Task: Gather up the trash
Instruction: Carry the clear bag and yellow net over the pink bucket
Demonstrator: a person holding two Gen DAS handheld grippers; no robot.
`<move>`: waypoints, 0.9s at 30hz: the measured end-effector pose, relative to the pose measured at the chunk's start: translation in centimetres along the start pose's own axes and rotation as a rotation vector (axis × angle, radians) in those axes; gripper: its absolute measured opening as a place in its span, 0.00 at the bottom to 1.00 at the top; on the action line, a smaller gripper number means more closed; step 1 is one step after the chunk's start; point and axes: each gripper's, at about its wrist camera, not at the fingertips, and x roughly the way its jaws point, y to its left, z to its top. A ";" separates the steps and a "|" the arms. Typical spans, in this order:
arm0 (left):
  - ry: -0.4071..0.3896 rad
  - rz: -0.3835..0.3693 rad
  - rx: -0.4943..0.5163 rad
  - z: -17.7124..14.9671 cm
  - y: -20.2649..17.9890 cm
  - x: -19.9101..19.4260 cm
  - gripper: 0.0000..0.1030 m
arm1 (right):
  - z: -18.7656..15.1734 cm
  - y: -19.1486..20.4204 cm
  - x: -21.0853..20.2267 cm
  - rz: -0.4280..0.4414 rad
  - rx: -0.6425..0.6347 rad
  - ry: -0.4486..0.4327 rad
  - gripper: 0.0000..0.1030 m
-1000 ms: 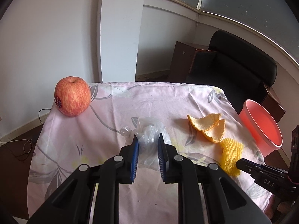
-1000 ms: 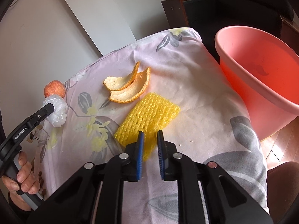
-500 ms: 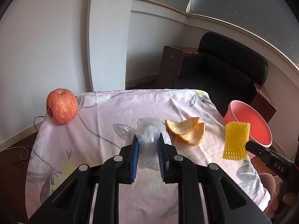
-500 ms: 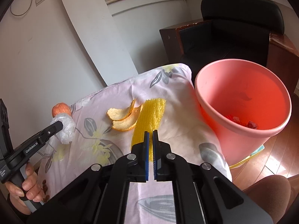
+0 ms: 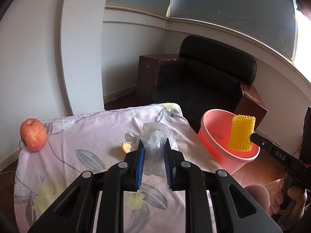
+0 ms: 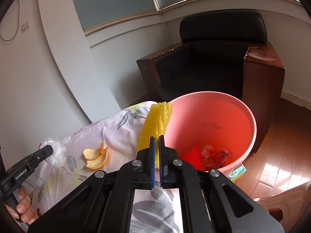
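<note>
Foam net upright above the bucket

Here the right gripper (image 6: 157, 142) is clamped on the lower end of the yellow foam net (image 6: 155, 125). The net stands with its long axis upright, its free end pointing up, over the near rim of the pink bucket (image 6: 250, 120). The left gripper (image 5: 153, 151) is closed on a crumpled plastic bag (image 5: 153, 136), above the floral tablecloth (image 5: 87, 128). Orange peels (image 6: 96, 156) lie on the cloth, and an apple (image 5: 33, 135) sits at its far left corner
</note>
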 end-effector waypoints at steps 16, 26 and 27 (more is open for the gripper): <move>0.025 -0.186 0.095 3.9 -11.1 5.7 0.17 | 0.8 -6.0 2.8 -0.064 0.059 0.013 0.04; 0.095 -0.202 0.165 3.5 -15.9 10.9 0.17 | 1.2 -7.6 3.5 -0.073 0.069 0.022 0.04; 0.103 -0.201 0.169 3.5 -16.1 11.4 0.17 | 1.1 -7.6 3.6 -0.073 0.071 0.025 0.04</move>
